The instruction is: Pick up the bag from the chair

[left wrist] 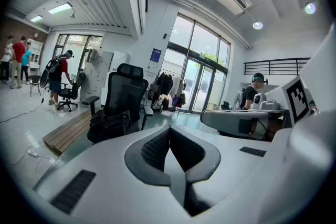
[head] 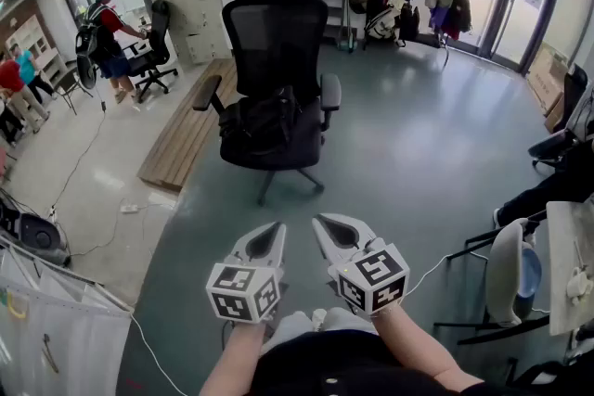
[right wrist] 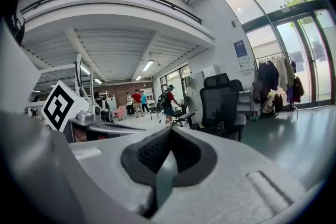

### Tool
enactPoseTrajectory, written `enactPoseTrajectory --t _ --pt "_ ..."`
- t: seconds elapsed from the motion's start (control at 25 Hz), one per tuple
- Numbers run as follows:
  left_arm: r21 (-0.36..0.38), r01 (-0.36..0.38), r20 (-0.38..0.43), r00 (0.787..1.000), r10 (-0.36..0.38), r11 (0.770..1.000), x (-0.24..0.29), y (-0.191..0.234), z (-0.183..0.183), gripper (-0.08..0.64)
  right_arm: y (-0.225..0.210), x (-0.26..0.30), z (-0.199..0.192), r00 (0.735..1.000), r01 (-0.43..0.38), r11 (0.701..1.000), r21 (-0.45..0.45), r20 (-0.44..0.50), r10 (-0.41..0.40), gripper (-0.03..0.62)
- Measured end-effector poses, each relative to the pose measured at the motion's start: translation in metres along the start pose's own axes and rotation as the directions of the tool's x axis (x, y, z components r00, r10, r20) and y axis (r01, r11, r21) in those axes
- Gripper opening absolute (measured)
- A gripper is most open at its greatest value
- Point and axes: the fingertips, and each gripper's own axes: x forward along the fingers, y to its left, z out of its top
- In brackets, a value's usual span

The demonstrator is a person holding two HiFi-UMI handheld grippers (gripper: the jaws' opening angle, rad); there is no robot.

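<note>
Black bag (head: 266, 120) rests on chair (head: 275, 23) seat at 12 o'clock, well apart from L gripper (head: 273, 233) & R gripper (head: 328, 228), both closed empty, prob. awaiting approach.

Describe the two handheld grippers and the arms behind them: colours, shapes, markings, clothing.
The left gripper and right gripper are white plastic shells tapering to a point, with dark grey ribbed pads lining the jaws. Each carries a white cube with black square markers: left cube, right cube. The forearms show no sleeves; a black garment sits below.
</note>
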Motion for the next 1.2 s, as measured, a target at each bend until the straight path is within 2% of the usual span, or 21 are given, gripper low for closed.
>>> enactPoseTrajectory --t 0.44,0.64,0.76,1.0,1.2 --pt "-0.022 0.008 -0.054 0.998 -0.009 1.000 0.014 0.002 -0.016 0.017 -0.007 0.007 -0.017 0.999 -0.004 1.000 0.022 -0.048 0.005 -0.003" --pt "-0.027 0.024 -0.016 1.000 -0.024 0.999 0.022 -0.003 -0.009 0.017 -0.015 0.003 -0.012 1.000 -0.023 0.997 0.076 0.015 0.022 -0.003" --pt "-0.030 0.044 0.002 0.999 -0.044 0.999 0.027 -0.009 -0.009 0.017 -0.021 0.000 -0.015 0.999 -0.043 0.996 0.078 0.010 0.042 -0.003" --pt "-0.077 0.026 -0.023 0.999 -0.028 0.997 0.041 -0.011 -0.030 0.017 -0.039 -0.001 -0.020 0.998 -0.030 0.992 0.123 0.054 0.024 -0.003" --pt "-0.088 0.009 -0.060 0.998 -0.015 0.996 0.053 0.005 -0.036 0.017 -0.046 0.016 -0.030 0.999 -0.034 0.993 0.113 0.012 0.033 -0.003"
